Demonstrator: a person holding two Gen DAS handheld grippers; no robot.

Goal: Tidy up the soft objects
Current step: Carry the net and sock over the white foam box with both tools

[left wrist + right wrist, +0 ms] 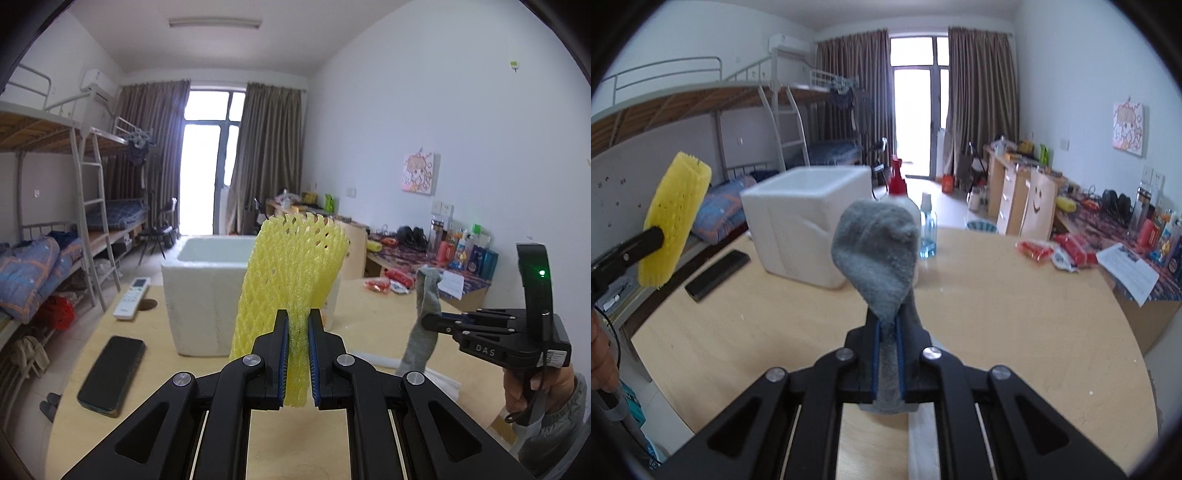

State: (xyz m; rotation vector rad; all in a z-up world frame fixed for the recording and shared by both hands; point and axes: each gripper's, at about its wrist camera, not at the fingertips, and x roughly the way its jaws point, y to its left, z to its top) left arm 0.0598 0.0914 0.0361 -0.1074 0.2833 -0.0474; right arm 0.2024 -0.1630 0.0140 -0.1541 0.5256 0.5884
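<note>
Above the desk (997, 314), the left gripper (298, 354) pinches a yellow foam net (291, 273); the right gripper (887, 354) pinches a grey sock (875, 251). Both look light, limp and easily crushed, best held low. The white foam box (798, 221) sits at eleven o'clock.

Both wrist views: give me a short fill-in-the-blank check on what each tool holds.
1. The left tool is shut on a yellow foam ____.
2. The right tool is shut on a ____ sock.
3. The white foam box on the table is open at the ____.

Missing words: net; grey; top
</note>
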